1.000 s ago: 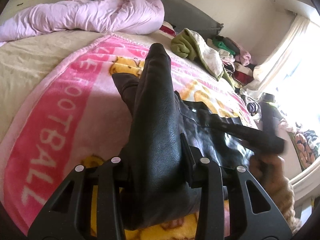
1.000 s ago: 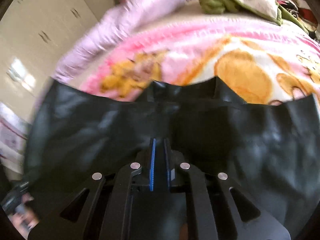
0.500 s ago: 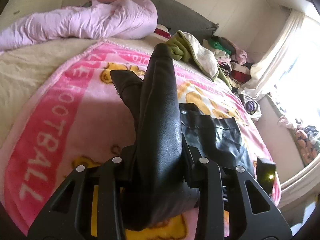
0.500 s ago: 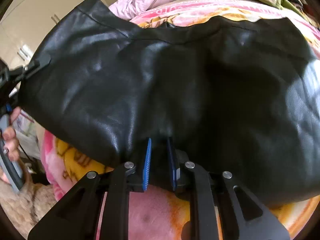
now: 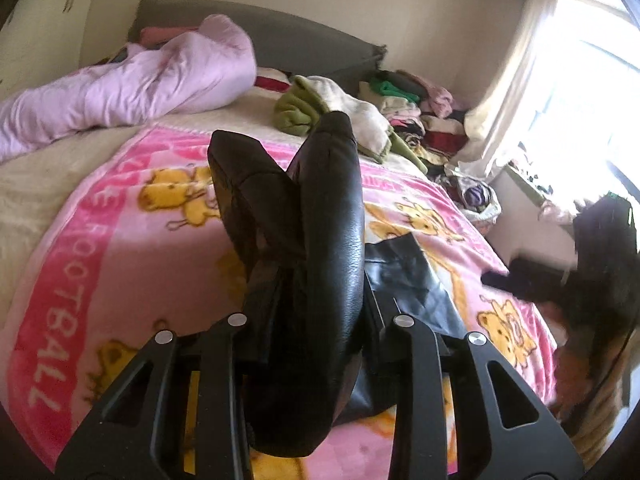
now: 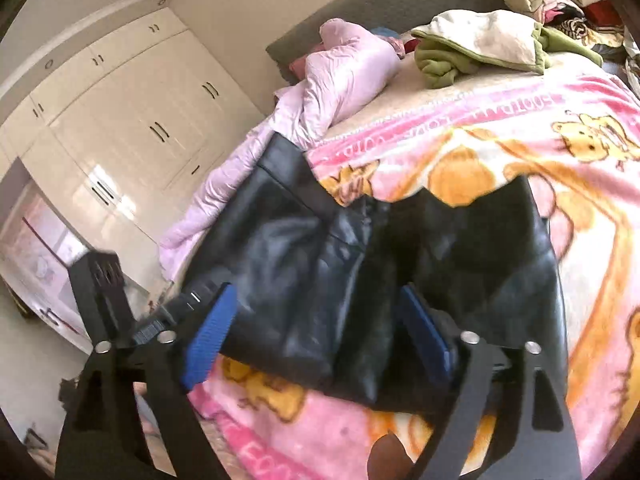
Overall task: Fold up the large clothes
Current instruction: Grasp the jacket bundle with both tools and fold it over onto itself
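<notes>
Black leather jacket point(image 5: 328, 248) lay partly on the pink cartoon blanket point(image 5: 120, 248), one thick fold of it raised and clamped in my left gripper point(image 5: 320, 344). Farther right, my right gripper point(image 6: 316, 328) was springing apart, its blue pads point(image 6: 208, 340) clear of the jacket lying beneath them.

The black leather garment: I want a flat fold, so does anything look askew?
Yes. The black leather garment is bunched in the left tool, a stiff fold sticking up off the pink cartoon blanket rather than lying flat.
</notes>
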`<move>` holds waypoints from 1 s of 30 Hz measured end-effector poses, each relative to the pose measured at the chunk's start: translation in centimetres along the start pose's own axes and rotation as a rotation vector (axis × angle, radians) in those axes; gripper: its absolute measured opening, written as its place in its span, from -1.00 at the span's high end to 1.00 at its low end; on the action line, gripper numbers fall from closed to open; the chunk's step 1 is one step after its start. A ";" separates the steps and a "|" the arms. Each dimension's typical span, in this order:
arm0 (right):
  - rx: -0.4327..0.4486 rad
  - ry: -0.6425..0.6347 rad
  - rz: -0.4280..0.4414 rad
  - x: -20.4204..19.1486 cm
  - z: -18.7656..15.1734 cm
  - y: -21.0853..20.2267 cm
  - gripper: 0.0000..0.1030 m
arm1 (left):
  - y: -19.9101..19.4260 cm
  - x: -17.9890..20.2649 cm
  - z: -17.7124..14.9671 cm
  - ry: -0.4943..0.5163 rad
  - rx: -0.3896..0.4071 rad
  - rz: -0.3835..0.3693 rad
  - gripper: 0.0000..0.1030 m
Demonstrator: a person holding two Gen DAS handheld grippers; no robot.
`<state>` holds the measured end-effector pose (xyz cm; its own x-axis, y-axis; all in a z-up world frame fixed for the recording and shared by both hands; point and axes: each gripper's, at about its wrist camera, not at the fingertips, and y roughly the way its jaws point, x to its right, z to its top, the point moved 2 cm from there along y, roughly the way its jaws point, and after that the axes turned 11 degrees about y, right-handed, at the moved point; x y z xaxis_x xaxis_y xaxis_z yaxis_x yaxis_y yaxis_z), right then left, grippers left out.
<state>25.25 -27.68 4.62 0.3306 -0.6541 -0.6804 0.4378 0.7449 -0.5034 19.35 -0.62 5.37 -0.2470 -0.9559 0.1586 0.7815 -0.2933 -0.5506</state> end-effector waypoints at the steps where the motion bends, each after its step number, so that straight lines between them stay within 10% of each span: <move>1: -0.017 0.004 0.014 -0.3 0.5 0.0 -0.73 | 0.1 0.4 0.0 0.010 -0.002 -0.001 0.53; 19: -0.328 -0.157 -0.223 -7.8 1.7 13.6 -0.69 | 0.7 3.6 -0.8 0.110 -0.038 0.009 0.53; 23: -0.312 -0.194 -0.251 -7.4 1.9 14.6 0.14 | 0.7 3.3 -0.7 0.116 -0.039 0.028 0.52; 30: -0.226 -0.186 -0.175 -5.6 3.3 12.3 0.54 | -1.0 5.3 -0.4 0.160 -0.013 -0.006 -0.19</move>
<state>31.53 -15.25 4.03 0.4227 -0.7718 -0.4750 0.3117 0.6159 -0.7235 17.04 -5.38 6.48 -0.3408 -0.9397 0.0304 0.7721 -0.2982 -0.5611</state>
